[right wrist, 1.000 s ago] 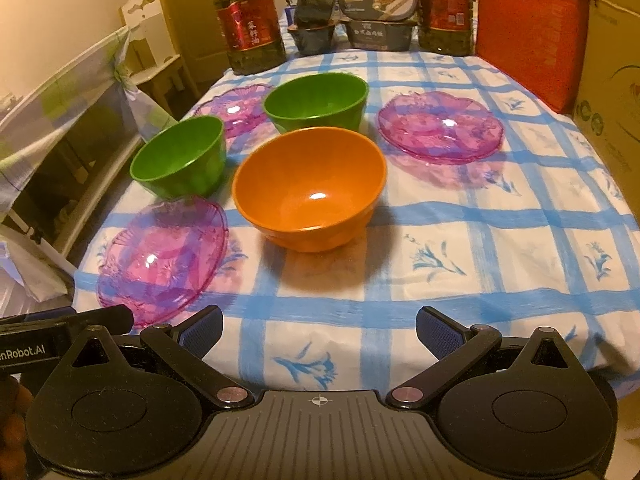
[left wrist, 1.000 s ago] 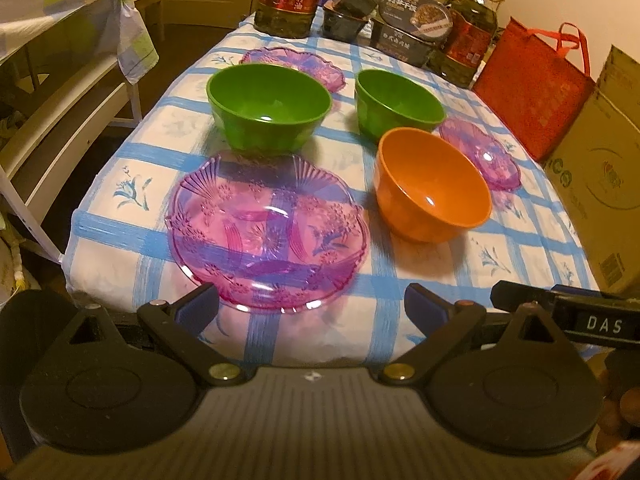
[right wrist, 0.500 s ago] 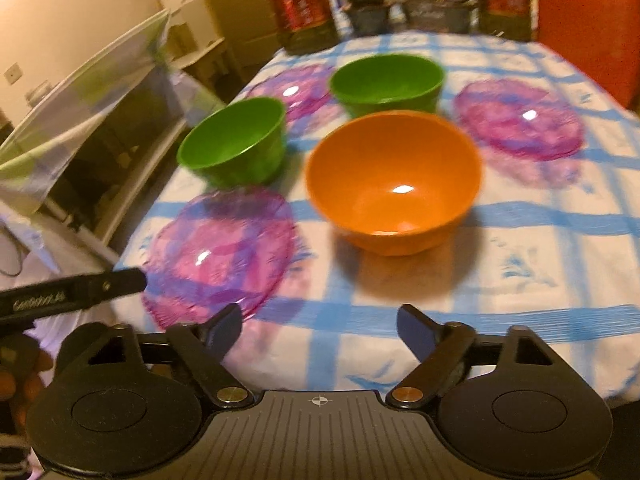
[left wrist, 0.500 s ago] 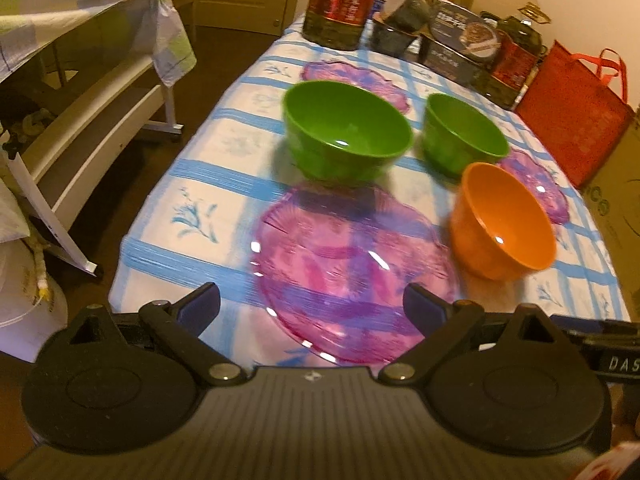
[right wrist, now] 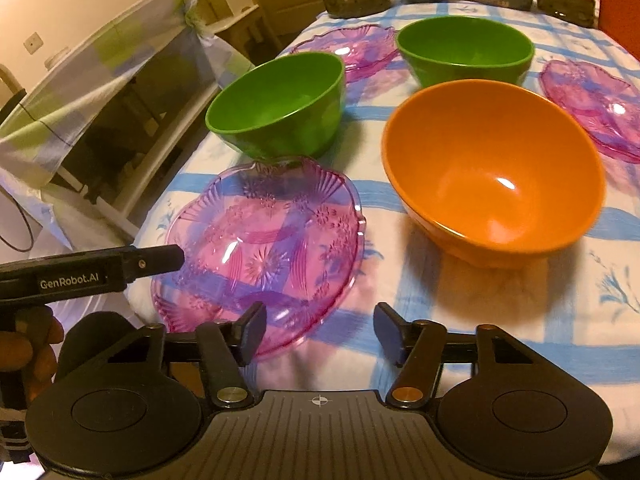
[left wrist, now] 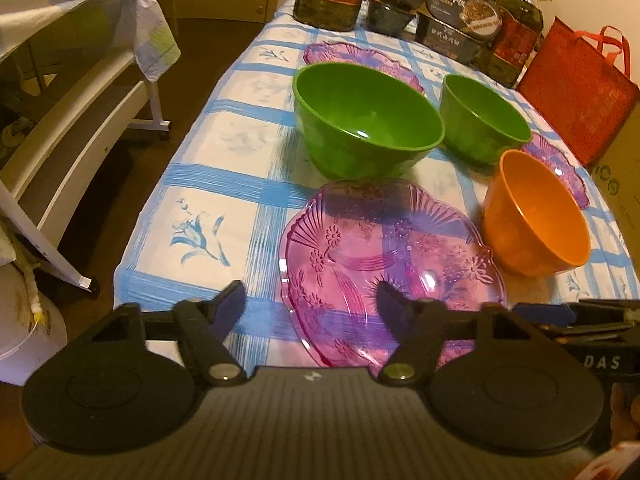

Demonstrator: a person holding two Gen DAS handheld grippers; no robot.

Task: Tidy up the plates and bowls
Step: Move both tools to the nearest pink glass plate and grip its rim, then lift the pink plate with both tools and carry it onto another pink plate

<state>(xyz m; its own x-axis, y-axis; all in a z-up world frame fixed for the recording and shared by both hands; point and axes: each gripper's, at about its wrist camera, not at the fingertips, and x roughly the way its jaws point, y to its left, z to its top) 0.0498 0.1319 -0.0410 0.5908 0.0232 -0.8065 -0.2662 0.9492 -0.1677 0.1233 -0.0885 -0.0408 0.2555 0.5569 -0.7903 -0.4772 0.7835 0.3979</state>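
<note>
The nearest pink plate (left wrist: 390,264) sat close to the table (left wrist: 208,184) edge. The left gripper (left wrist: 310,300) hung over the plate's near rim, its jaws just narrowed, half spread, pinching nothing. The right gripper (right wrist: 318,334) likewise. The orange bowl (right wrist: 494,168) stood at two o'clock of the plate; open cloth lay at nine.
</note>
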